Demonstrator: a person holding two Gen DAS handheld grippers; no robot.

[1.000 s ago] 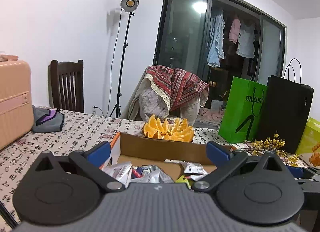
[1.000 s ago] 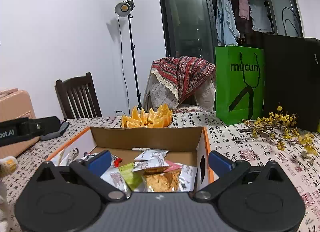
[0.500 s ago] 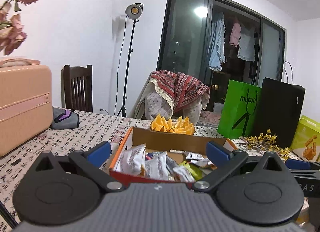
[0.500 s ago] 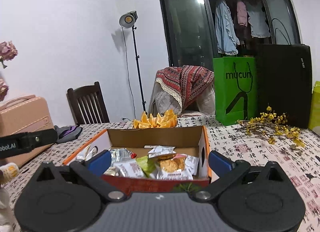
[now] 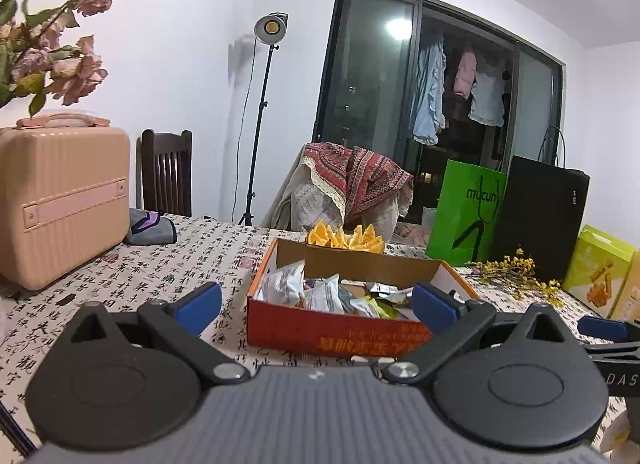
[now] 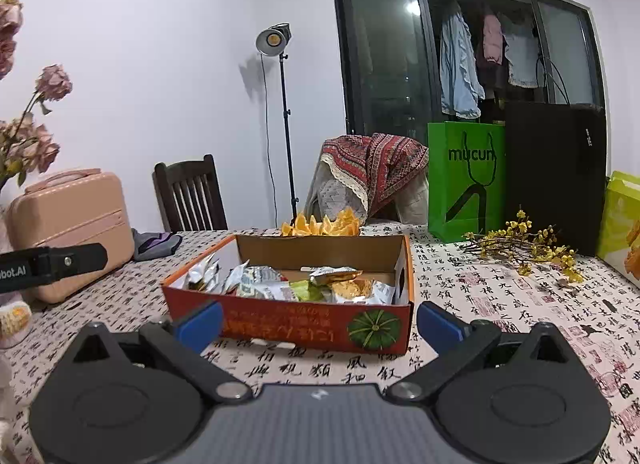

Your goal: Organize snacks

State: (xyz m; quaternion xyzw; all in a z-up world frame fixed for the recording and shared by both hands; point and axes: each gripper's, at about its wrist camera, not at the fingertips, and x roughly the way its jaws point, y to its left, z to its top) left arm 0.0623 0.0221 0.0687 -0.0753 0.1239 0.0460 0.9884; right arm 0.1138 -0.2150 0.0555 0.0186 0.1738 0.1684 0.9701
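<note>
Right wrist view looks level across the table (image 6: pixel 500 304) at a low orange cardboard box (image 6: pixel 288 324) sitting flat on the patterned cloth, its near wall just ahead of the right gripper (image 6: pixel 318 322). That gripper has its blue pads spread wide with nothing between them. From the left wrist view, the left gripper (image 5: pixel 316 304) is likewise spread and empty, short of the same box (image 5: pixel 332 330).

Inside the box lies a loose heap of snack packets (image 6: pixel 280 284), silver, white and green foil pouches lying at all angles, some propped against the left wall. They look light, crinkly and slick, and one seems to hold crackers that would crush easily. I'd pinch a packet by its flat sealed edge rather than across the puffed middle. The box itself looks light and a bit floppy, so it may slide if nudged.
</note>
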